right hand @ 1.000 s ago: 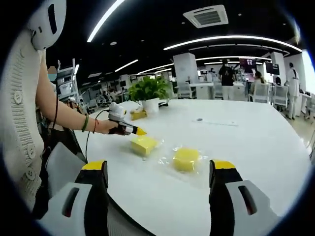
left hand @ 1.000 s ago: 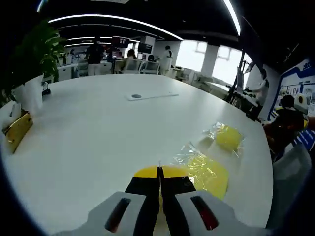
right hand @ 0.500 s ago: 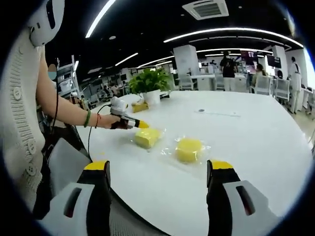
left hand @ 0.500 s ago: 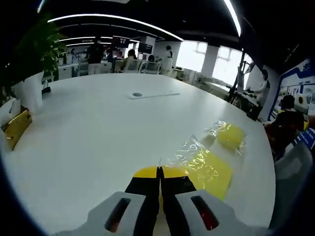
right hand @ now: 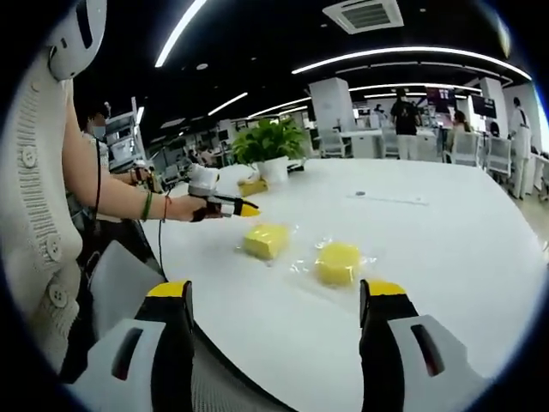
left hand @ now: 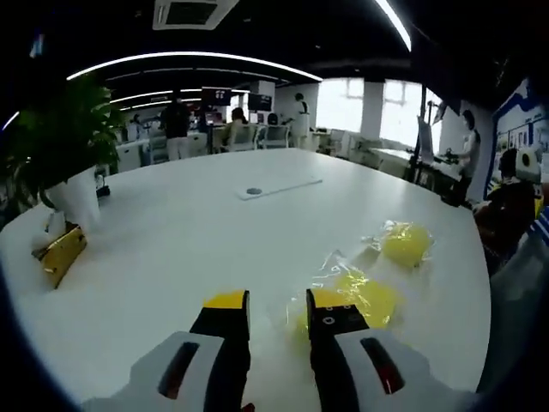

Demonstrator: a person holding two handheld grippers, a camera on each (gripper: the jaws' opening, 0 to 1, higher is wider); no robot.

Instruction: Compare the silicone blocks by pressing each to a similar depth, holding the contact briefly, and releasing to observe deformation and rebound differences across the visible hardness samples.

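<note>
Plant behind left gripper; both blocks untouched, apart.

Two wrapped silicone blocks lay side by side on the table. Beyond them stood a potted plant, a small box beside it.

Your right gripper rides with its jaws spread wide and nothing between them. Ahead of them on the white tabletop lie two yellow silicone blocks in clear wrap: a square block off the left jaw's side and a round block nearer the gap's middle. Beyond the square block, your left hand holds the left gripper above the tabletop, its yellow tips apart from the block.
</note>
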